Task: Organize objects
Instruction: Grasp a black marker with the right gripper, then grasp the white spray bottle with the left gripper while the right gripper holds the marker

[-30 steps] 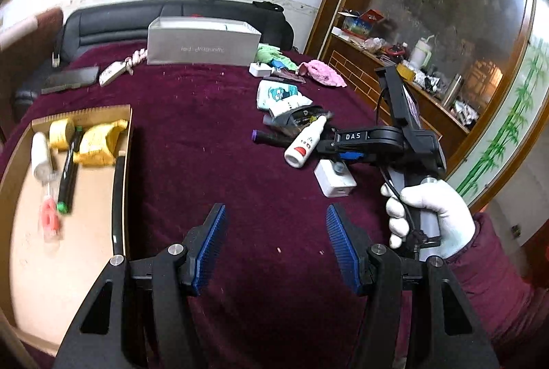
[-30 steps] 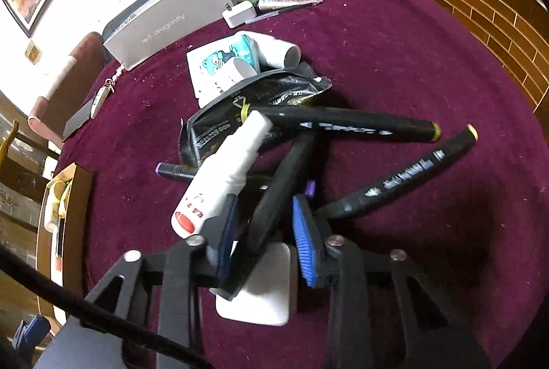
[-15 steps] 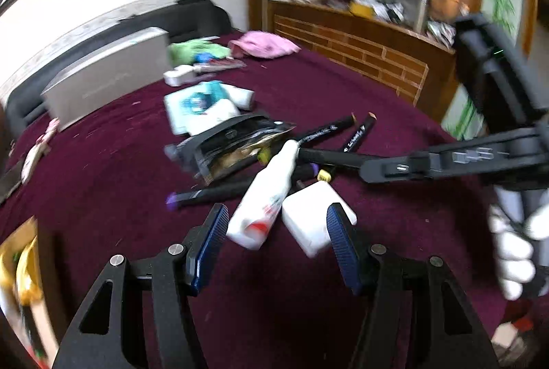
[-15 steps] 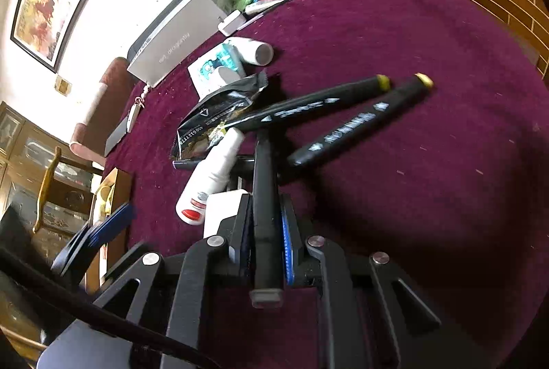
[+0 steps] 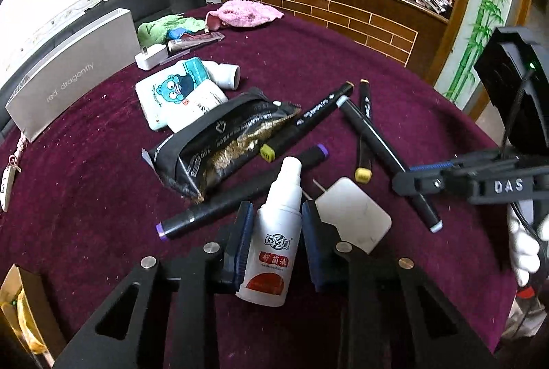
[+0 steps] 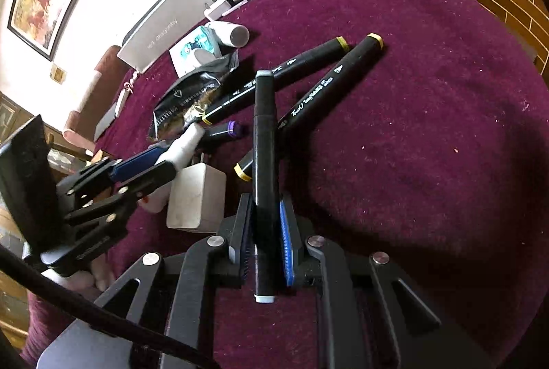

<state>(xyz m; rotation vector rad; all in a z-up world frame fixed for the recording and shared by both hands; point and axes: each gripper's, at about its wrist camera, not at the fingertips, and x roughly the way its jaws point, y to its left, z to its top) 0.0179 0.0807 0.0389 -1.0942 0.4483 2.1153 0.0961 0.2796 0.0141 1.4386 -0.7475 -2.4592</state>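
My left gripper is closed around a white spray bottle with a red label, lying on the maroon tablecloth. My right gripper is shut on a black marker with grey ends and holds it above the cloth; it also shows in the left wrist view. Other black markers lie nearby: a purple-capped one and two yellow-capped ones. A black foil pouch lies just behind the bottle.
A white charger block sits right of the bottle. Tissue pack and white bottles, a grey box, cloths lie farther back. A cardboard tray corner is at the lower left. A brick counter borders the table.
My left gripper swung from the tray side to the pile and closed around the spray bottle. My right gripper shut on the grey-ended marker and lifted it.
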